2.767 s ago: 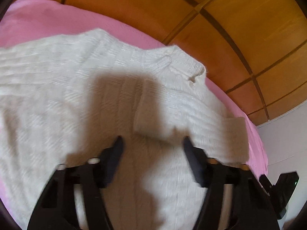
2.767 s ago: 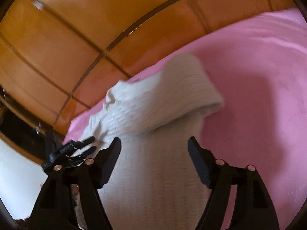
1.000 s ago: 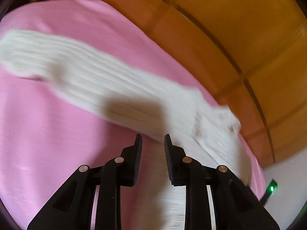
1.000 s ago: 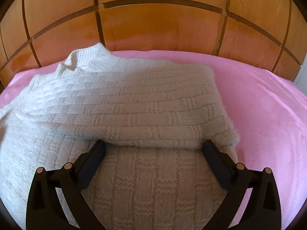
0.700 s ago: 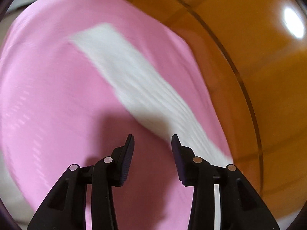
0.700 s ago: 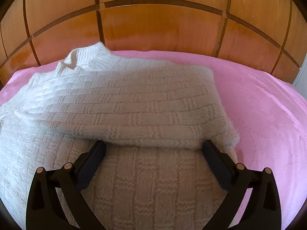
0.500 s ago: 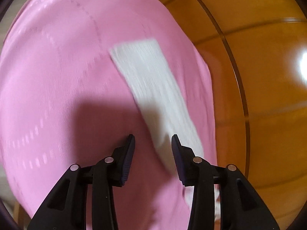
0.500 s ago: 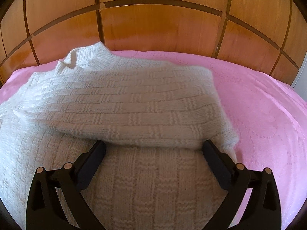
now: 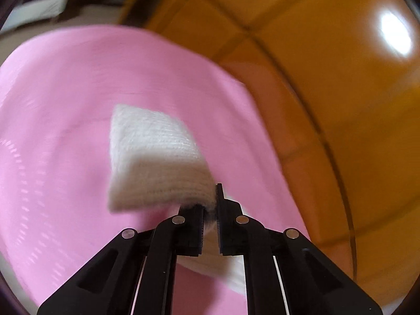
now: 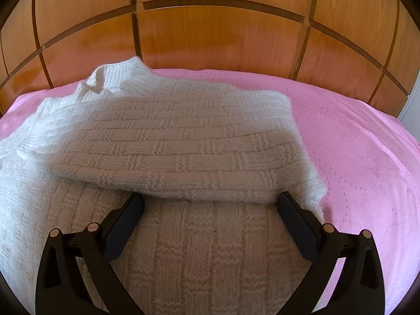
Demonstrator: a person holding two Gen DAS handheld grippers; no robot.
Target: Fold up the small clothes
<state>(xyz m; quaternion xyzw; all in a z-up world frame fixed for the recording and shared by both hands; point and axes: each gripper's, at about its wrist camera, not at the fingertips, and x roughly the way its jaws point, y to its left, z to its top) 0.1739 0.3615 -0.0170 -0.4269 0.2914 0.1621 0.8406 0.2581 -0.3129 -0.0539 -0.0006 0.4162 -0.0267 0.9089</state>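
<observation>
Hidden/unclear: left wrist view is motion-blurred. The sleeve [image 9: 155, 155] runs under the left gripper [image 9: 210, 210], so its far run toward the body is cut off. Right wrist view is sharp, but the sweater [image 10: 168, 136] spills past the left and bottom edges; hem and left sleeve not visible there. The folded flap covers the tips of the right gripper [image 10: 210, 202].

Task item: cream-white knit sweater, basket-weave blocks, ribbed collar [image 10: 118, 76] toward the wooden headboard [image 10: 215, 34]. It lies on the pink bedspread [image 10: 354, 136], one side folded over across the body. In the left view the ribbed sleeve end stands lifted off the pink cover, edge curled.

Grippers: left gripper pinches the sleeve cuff, knit squeezed between near-closed jaws. Right gripper is spread wide, nothing clamped, pads apart over the sweater body below the fold.

Change vs. earlier frames: half a sec ago left jaws stood apart w/ the sleeve flat on the bedspread; they have just been closing, w/ the cuff now between them and raised. Right view matches the earlier ones; fold and gripper unmoved.
</observation>
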